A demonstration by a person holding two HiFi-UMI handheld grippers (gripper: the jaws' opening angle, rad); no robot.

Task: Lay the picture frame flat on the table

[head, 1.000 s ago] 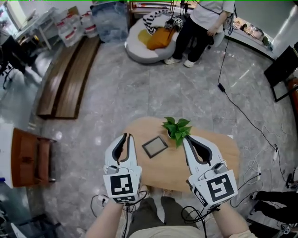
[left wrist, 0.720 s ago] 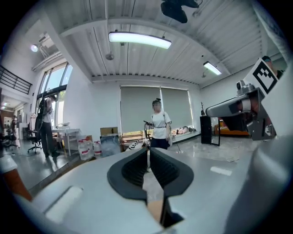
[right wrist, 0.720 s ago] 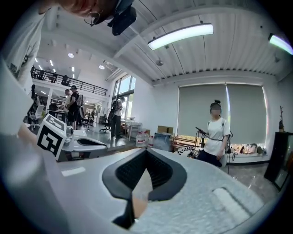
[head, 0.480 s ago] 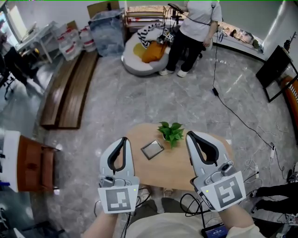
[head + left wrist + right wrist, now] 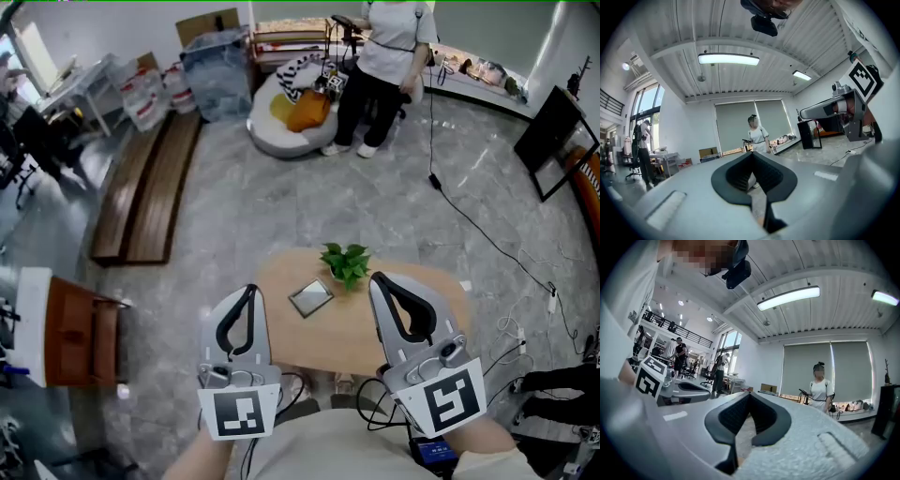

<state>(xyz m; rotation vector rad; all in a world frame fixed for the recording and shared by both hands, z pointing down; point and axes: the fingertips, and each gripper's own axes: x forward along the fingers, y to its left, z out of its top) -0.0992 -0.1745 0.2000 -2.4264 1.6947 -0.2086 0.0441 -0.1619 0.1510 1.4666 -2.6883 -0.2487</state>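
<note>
The picture frame (image 5: 310, 298) lies flat, glass up, on the small round wooden table (image 5: 281, 333), just left of a green potted plant (image 5: 345, 262). Both grippers hang high above the table's near edge, well apart from the frame. My left gripper (image 5: 249, 291) is shut with nothing between its dark pads, which the left gripper view (image 5: 752, 153) also shows. My right gripper (image 5: 376, 279) is likewise shut and empty (image 5: 749, 393). Both point level out into the room.
A person (image 5: 385, 56) stands at the back beside a round white cushion seat (image 5: 281, 122). Long wooden planks (image 5: 141, 183) lie on the floor at left, with a brown chair (image 5: 80, 330) nearer. A black cable (image 5: 473, 230) runs across the floor at right.
Both grippers have risen away from the table, which now looks smaller and farther below. The frame has stayed flat in the same spot beside the plant.
</note>
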